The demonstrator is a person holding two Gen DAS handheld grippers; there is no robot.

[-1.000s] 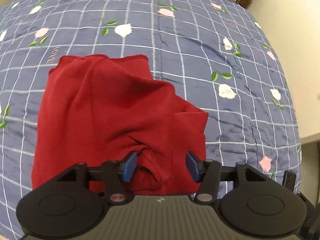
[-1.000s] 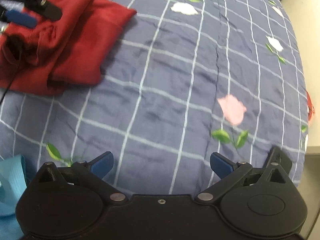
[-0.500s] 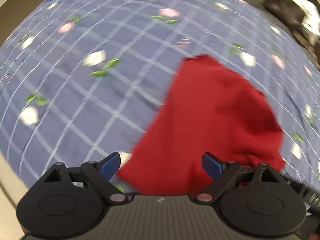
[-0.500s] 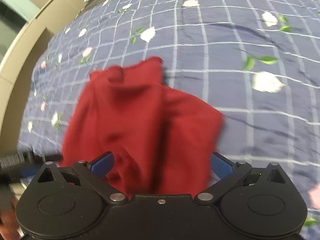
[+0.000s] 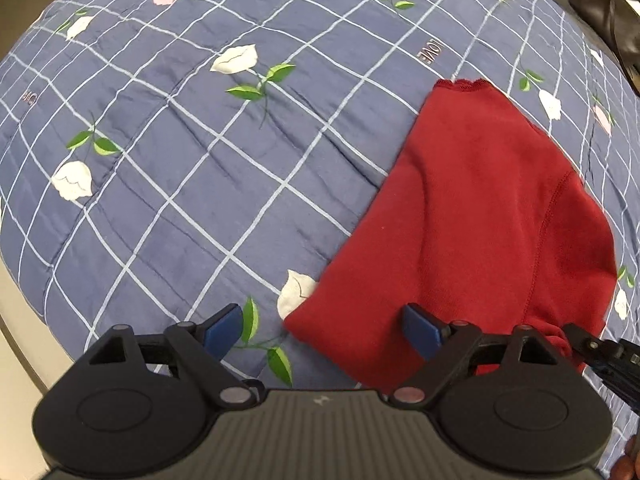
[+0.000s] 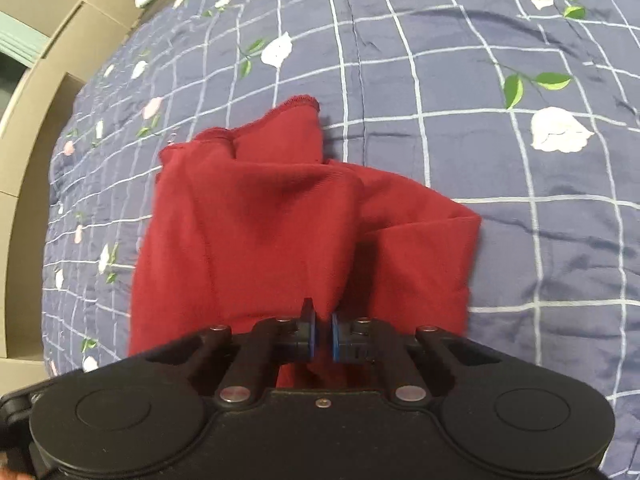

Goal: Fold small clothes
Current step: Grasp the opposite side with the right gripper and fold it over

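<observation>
Both wrist views look steeply down, close over the bed, left view from its near edge, right view further right; shared: red garment, checked floral quilt.

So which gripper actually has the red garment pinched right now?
The right gripper: its blue pads are closed on a fold of the red garment. The left gripper is wide open, holding nothing.

— What covers the bed?
— A navy bedspread with a pale grid, scattered with white and pink flowers and green leaves; "LOVE" is stitched at upper right of the left wrist view.
— Anything else?
— A dark bag at the top right there, and beige wall panels along the left of the right wrist view.
</observation>
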